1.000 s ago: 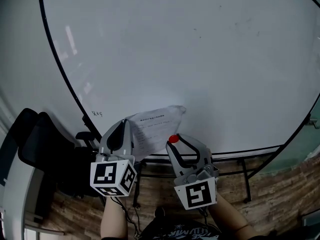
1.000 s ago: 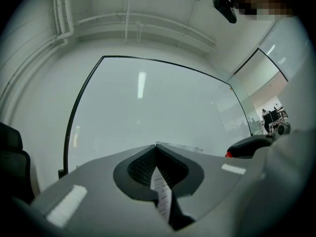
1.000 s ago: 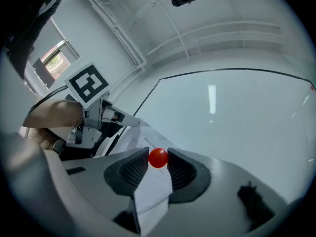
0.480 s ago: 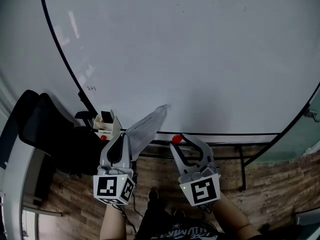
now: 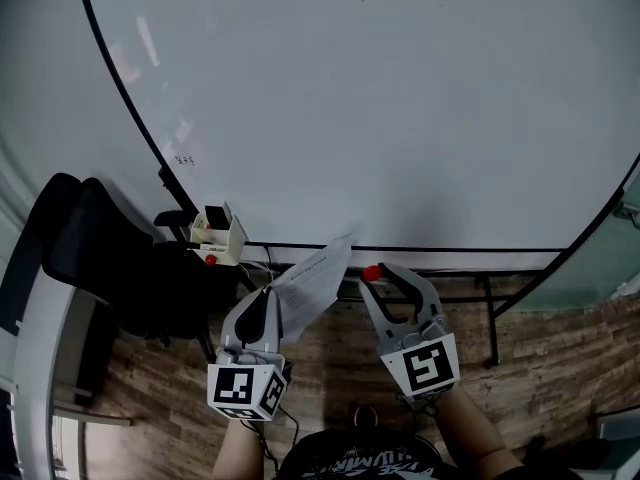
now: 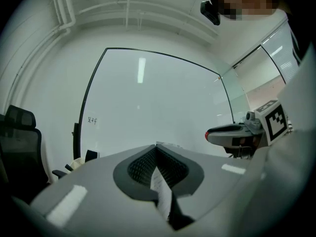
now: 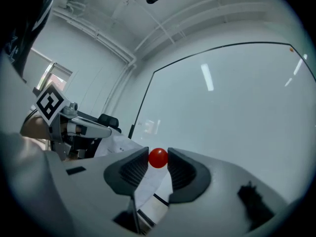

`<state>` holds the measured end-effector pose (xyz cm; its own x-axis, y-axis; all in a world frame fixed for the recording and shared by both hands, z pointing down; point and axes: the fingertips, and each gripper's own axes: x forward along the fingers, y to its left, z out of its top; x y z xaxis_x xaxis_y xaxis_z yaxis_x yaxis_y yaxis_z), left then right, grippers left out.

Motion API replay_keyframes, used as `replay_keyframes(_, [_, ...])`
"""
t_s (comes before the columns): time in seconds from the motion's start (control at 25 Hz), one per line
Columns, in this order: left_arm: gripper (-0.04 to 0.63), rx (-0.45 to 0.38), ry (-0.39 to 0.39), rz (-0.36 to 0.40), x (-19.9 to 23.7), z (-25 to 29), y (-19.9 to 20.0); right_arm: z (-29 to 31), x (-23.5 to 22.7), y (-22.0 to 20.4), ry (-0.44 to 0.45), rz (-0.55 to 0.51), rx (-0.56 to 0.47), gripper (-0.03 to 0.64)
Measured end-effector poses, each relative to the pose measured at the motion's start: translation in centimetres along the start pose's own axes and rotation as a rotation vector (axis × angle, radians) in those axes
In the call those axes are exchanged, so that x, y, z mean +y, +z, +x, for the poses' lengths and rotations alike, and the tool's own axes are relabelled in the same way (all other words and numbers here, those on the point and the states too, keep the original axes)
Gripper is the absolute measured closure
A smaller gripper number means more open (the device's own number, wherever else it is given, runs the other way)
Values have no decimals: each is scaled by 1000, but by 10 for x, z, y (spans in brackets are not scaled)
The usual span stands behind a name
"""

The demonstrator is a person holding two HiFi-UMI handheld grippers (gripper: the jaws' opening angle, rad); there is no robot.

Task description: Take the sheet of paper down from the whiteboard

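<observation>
Paper sheet [image 5: 315,280], thin, pinched in L tool [image 5: 266,293]; R tool [image 5: 376,276] grips red ball [image 7: 158,158].

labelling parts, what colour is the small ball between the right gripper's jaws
Red; the ball shows best in the right gripper view.

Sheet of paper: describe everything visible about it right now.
The white sheet of paper carries lines of small dark print, too small to read. It is off the large white whiteboard, held in the air near the board's bottom edge. The left tongs are shut on its lower end, and it slants up toward the board, slightly curved. The right tongs, gripping a small red ball, sit beside it.
</observation>
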<state>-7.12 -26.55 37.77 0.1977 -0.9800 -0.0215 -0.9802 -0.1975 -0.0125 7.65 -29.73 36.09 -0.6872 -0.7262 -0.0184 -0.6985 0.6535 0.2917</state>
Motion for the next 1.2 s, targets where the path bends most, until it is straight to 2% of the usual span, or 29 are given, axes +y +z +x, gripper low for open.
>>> replay_keyframes(0.24, [588, 22, 1, -51, 18, -46, -13, -7, 27, -2, -10, 30, 57, 488])
replay_keyframes(0.52, [586, 33, -29, -73, 33, -112, -19, -27, 83, 16, -11, 61, 67, 488])
replay_keyframes(1.2, [588, 4, -100, -103, 26, -234, -13, -113, 172, 57, -80, 10, 71, 488])
